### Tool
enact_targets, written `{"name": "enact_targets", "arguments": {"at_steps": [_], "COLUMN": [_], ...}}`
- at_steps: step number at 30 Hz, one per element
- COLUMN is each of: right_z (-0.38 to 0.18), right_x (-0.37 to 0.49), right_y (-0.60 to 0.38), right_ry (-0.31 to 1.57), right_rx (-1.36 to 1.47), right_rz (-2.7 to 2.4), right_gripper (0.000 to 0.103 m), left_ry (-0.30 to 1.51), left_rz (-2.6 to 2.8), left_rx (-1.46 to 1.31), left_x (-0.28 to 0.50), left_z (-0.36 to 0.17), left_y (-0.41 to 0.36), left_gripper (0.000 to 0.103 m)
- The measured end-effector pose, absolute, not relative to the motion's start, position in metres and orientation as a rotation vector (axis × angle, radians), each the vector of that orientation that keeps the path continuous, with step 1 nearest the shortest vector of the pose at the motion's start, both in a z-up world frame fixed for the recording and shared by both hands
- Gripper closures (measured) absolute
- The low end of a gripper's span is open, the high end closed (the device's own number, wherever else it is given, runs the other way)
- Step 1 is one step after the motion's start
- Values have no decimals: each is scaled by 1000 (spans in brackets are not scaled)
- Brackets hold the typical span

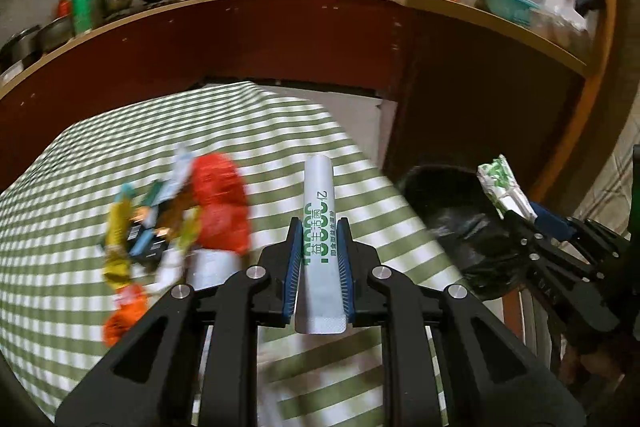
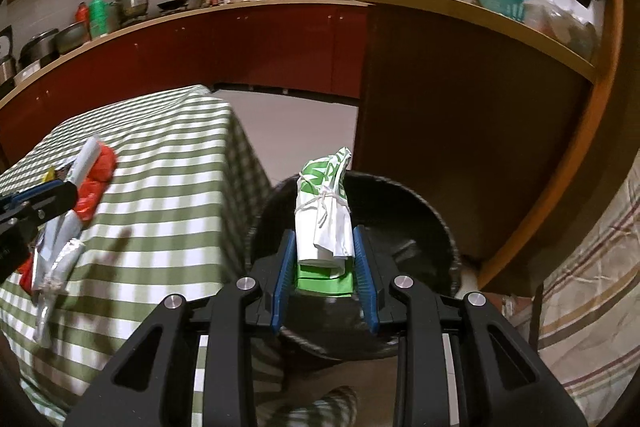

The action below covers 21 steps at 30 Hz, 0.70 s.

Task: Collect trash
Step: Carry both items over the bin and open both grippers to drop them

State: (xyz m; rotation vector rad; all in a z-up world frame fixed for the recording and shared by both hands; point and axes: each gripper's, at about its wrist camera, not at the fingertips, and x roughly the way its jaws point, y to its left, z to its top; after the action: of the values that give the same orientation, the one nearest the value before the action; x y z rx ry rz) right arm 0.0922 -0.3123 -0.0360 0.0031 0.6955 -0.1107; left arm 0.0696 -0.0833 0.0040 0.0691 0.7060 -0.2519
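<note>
My left gripper (image 1: 319,227) is shut on a white tube with green print (image 1: 320,227), held over the green-checked tablecloth (image 1: 80,287). A pile of wrappers and a crumpled red bag (image 1: 218,203) lies on the cloth to its left. My right gripper (image 2: 325,239) is shut on a folded green-and-white paper packet (image 2: 326,223), above the black-lined trash bin (image 2: 424,223). In the left wrist view the right gripper (image 1: 520,213) and its packet (image 1: 502,187) show at the right over the bin (image 1: 452,211). The left gripper (image 2: 60,187) with the tube (image 2: 86,159) appears at the left edge of the right wrist view.
A red kitchen counter (image 2: 280,39) with pots, bottles and bowls curves behind. A brown counter end panel (image 2: 460,131) stands just behind the bin. A striped cloth (image 2: 592,307) lies at the right. Bare floor (image 2: 296,131) runs between table and counter.
</note>
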Motion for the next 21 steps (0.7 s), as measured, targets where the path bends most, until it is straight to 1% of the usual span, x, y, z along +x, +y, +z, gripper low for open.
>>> {"name": "enact_targets", "arguments": {"at_steps": [9, 21], "right_z": [-46, -58], "right_x": [95, 105], "right_y": [-346, -373], "right_ry": [699, 709], "right_rx": [44, 97], "right_rz": [-136, -162], "right_gripper": [73, 73], "left_ry": [721, 758], "left_rz": [-302, -311], "left_rx": [127, 175], "left_x": [88, 108], "left_z": [-11, -29], "left_y": [-148, -191], "left_gripper": [86, 85]}}
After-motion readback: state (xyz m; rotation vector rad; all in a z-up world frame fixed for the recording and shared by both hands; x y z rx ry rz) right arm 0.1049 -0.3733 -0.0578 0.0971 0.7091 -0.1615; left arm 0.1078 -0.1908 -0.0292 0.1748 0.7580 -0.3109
